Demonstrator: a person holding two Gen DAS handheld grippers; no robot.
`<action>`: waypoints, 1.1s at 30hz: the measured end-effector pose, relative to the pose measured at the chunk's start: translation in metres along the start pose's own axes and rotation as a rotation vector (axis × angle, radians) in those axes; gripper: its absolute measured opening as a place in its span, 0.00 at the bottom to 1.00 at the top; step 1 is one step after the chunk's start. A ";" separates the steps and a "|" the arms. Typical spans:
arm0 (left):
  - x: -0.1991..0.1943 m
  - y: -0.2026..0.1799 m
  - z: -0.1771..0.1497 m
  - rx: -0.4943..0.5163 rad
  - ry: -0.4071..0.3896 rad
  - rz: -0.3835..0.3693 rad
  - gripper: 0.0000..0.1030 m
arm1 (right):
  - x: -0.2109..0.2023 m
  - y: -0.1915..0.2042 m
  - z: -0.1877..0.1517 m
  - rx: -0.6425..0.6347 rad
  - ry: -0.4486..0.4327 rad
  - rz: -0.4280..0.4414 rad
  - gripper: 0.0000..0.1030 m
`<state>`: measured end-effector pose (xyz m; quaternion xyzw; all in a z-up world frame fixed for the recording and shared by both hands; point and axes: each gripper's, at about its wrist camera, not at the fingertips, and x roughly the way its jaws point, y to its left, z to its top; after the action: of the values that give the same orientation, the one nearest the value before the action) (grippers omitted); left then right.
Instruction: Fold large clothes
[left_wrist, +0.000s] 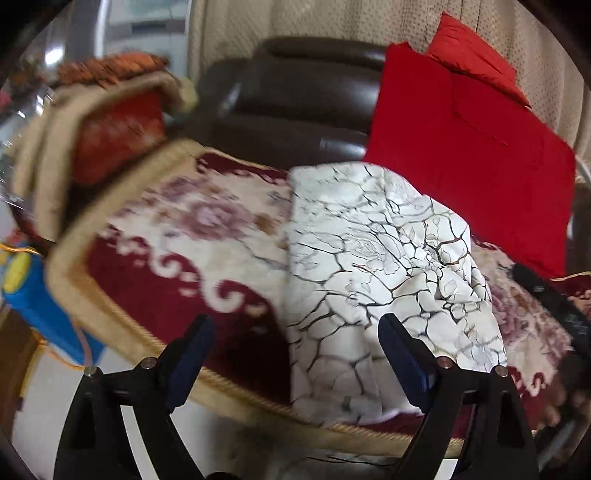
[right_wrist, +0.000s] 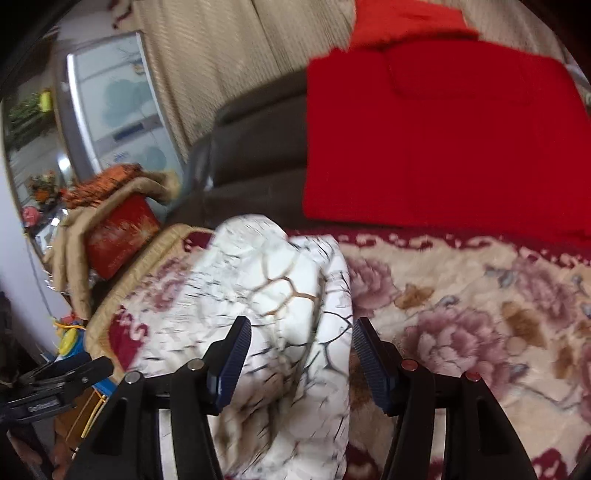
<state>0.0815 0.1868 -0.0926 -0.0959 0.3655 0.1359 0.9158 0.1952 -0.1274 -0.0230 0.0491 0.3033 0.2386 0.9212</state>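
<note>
1. Hovering w/ jaws wide, nothing clamped: left gripper (left_wrist: 295, 354) sits above the near edge of the white crackle-print garment (left_wrist: 376, 266); its right finger overlaps the cloth, the left one is over the sofa cover (left_wrist: 177, 243).
2. Right gripper (right_wrist: 301, 354) also apart, mid-wide, empty; cloth shows between the fingers but pads aren't pressing it.
3. Garment lies folded on the floral cover, long axis running away from both tools toward the sofa back.
4. Red garment (right_wrist: 443, 140) lies beyond, well apart.
5. Judgement: both equally near; right is more centred on the strip.
</note>
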 end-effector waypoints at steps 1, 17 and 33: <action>-0.006 0.000 0.001 0.004 -0.007 0.017 0.88 | -0.013 0.003 -0.001 -0.010 -0.016 0.009 0.63; -0.131 0.002 -0.044 -0.058 -0.127 0.241 0.89 | -0.148 0.069 -0.047 -0.155 -0.021 -0.009 0.64; -0.242 -0.019 -0.101 0.012 -0.211 0.261 0.91 | -0.258 0.095 -0.079 -0.124 -0.052 -0.003 0.64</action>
<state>-0.1457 0.0984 0.0049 -0.0275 0.2776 0.2608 0.9242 -0.0712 -0.1695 0.0732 -0.0025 0.2639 0.2542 0.9305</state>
